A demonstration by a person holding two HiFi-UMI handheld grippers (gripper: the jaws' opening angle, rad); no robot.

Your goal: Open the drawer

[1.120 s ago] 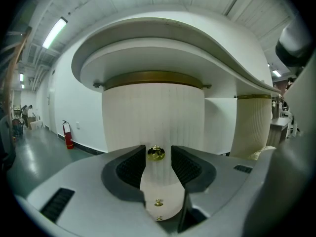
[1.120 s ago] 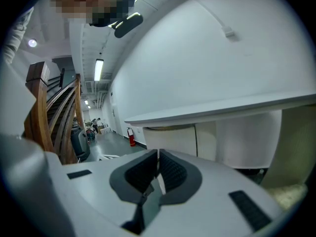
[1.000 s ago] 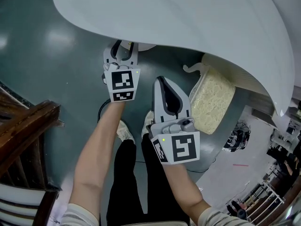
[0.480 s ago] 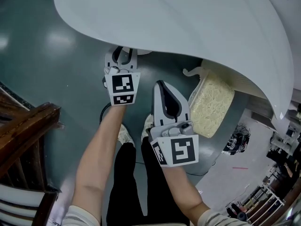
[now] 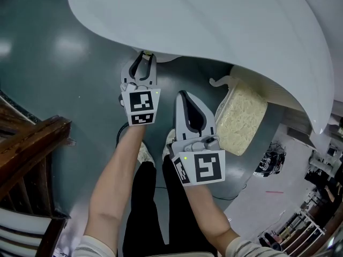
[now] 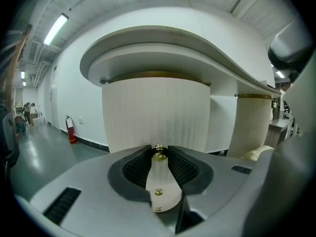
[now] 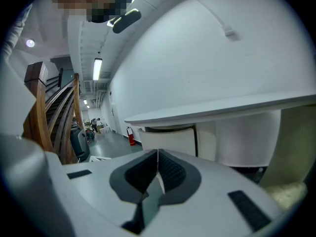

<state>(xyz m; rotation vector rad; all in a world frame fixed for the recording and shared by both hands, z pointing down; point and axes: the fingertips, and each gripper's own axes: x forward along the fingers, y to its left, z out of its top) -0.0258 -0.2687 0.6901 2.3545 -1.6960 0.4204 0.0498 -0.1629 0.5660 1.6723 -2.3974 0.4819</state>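
Note:
The drawer front [image 6: 153,112] is a white ribbed curved panel under a white rounded counter [image 5: 214,25]. A small brass knob [image 6: 158,153] sticks out of it. My left gripper [image 6: 158,155] is shut on this knob, with both dark pads pressed against its sides. In the head view the left gripper [image 5: 143,59] reaches under the counter's edge, where the drawer itself is hidden. My right gripper [image 5: 188,98] hangs beside it, lower and to the right, apart from the counter. Its jaws [image 7: 158,154] are shut with nothing between them.
A cream textured block [image 5: 241,114] lies on the grey floor [image 5: 64,68] under the counter at the right. A dark wooden stair rail [image 5: 27,143] stands at the left. A red fire extinguisher [image 6: 70,130] is by the far wall. The person's legs are below the grippers.
The left gripper's jaws have narrowed from wide apart onto the knob, and the gripper has shifted slightly to the right. The right gripper has kept still.

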